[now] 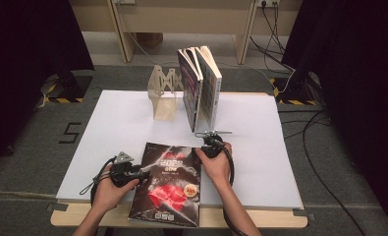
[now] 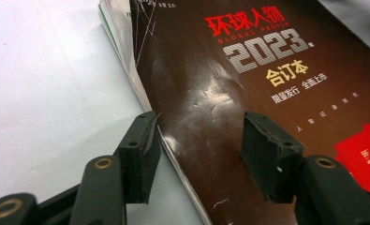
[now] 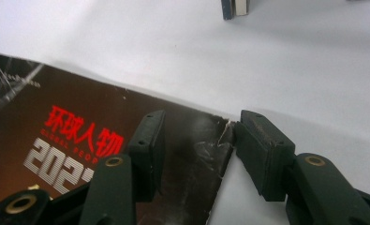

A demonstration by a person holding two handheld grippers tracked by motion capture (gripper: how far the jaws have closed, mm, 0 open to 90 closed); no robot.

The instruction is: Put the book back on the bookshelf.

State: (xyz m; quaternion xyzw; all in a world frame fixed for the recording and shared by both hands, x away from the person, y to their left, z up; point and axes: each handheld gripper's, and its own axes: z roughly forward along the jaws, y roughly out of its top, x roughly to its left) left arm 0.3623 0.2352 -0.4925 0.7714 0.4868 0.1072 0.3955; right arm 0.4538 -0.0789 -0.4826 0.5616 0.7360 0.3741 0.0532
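Below, our white board (image 1: 123, 123) lies bare at frame left; both grippers (image 1: 141, 173) (image 1: 201, 150) straddle the magazine's (image 1: 169, 184) edges, jaws wide.

Grey carpet floor (image 1: 29, 142), black curtains (image 1: 29, 29)

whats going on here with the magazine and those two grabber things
A person at a white table works a handheld gripper in each hand on a thick dark magazine lying flat near the front edge. The left gripper straddles the magazine's left edge, and the right gripper straddles its top right corner; both sets of jaws stand open, not clamped. Farther back, two books stand upright beside a wooden stand.
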